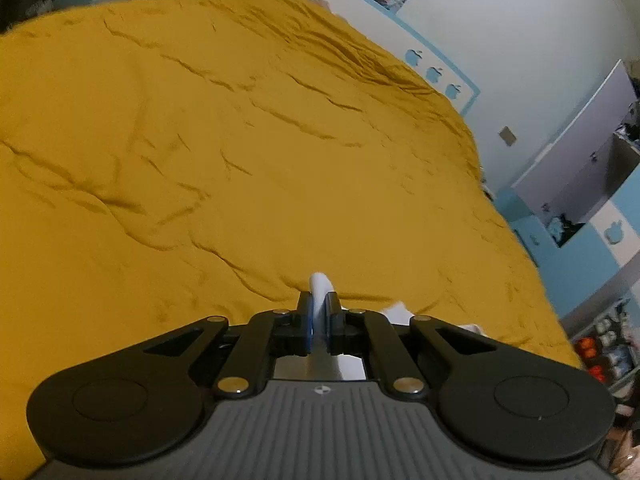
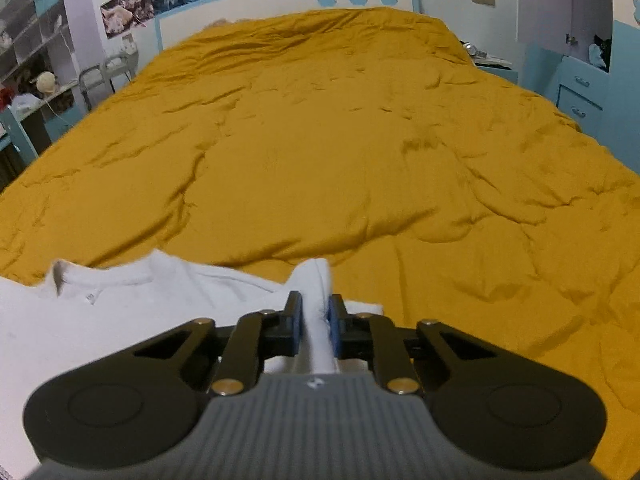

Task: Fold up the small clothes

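Fingers of the left gripper (image 1: 319, 312) and right gripper (image 2: 316, 316) each clench a pinch of the white t-shirt (image 2: 120, 304), lying at the mustard duvet's (image 2: 320, 152) near edge, folding apparently barely begun.

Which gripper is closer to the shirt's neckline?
Right. The right gripper is shut on the white shirt beside its neckline. The left gripper pinches white fabric too, but no neckline shows in its view.

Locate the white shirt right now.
The shirt lies at the near edge of the bed, lower left in the right wrist view, pinched by both the right claw and left claw.
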